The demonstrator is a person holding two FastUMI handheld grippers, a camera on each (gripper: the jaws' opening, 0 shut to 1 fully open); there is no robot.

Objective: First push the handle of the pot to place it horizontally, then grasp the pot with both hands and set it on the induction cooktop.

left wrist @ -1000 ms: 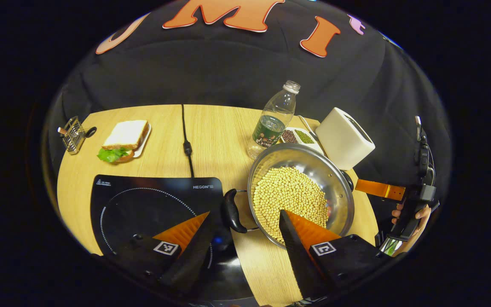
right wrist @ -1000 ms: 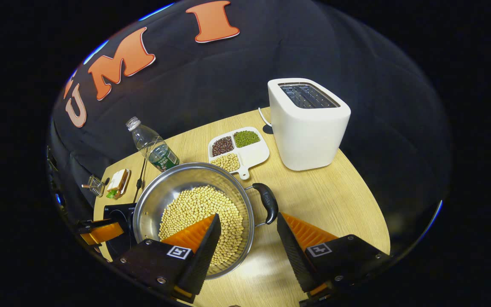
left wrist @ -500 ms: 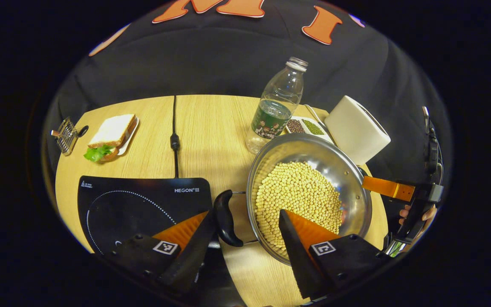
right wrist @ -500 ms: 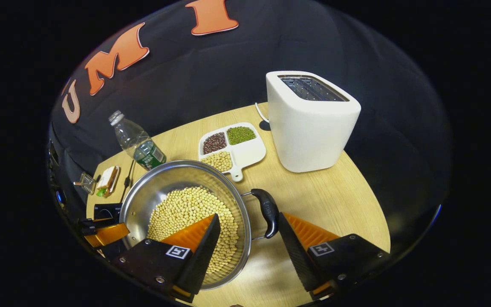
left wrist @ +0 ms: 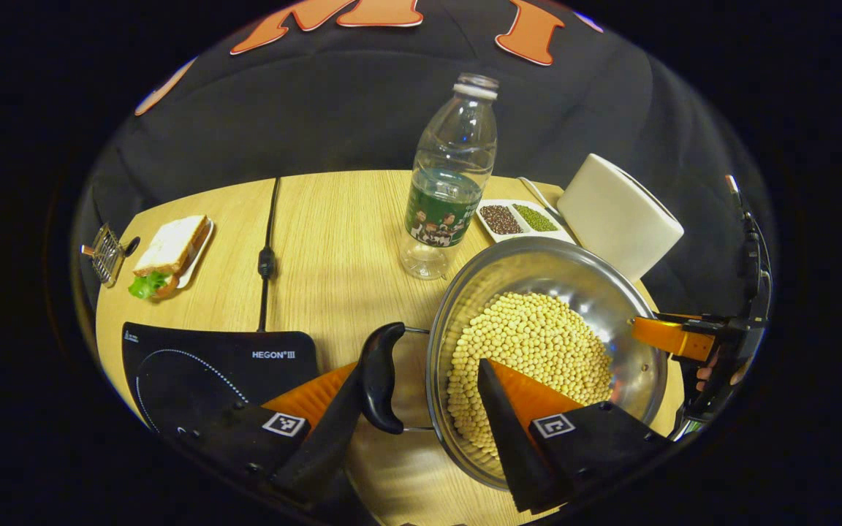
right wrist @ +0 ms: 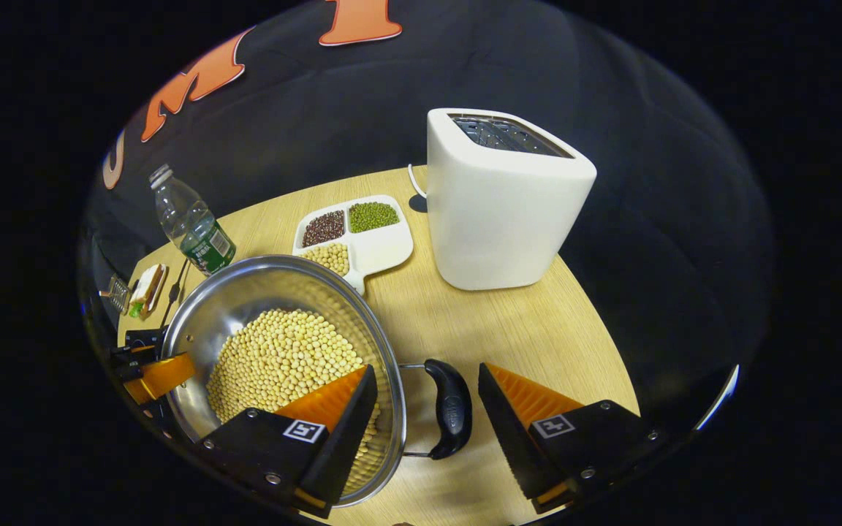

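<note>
Now both hand-held grippers are spread open, nothing clamped. Left hand-held gripper (left wrist: 415, 409) straddles the pot's left handle (left wrist: 381, 378) w/ one finger over the soybeans (left wrist: 531, 351); right hand-held gripper (right wrist: 427, 409) brackets the right handle (right wrist: 452, 408) the same way. Pot (right wrist: 245, 292) sits on the table (right wrist: 509, 329), just right of the induction cooktop (left wrist: 202, 365), not on it.

Risks, as I judge them: closing off-centre on either handle could let the pot tip once lifted, spilling beans; uneven lift betw. hands does the same. Bottle (left wrist: 446, 183) stands near the rim, so a swing could knock it.

Writing: cooktop's printed brand mark is visible; bottle label too small to make out.
</note>
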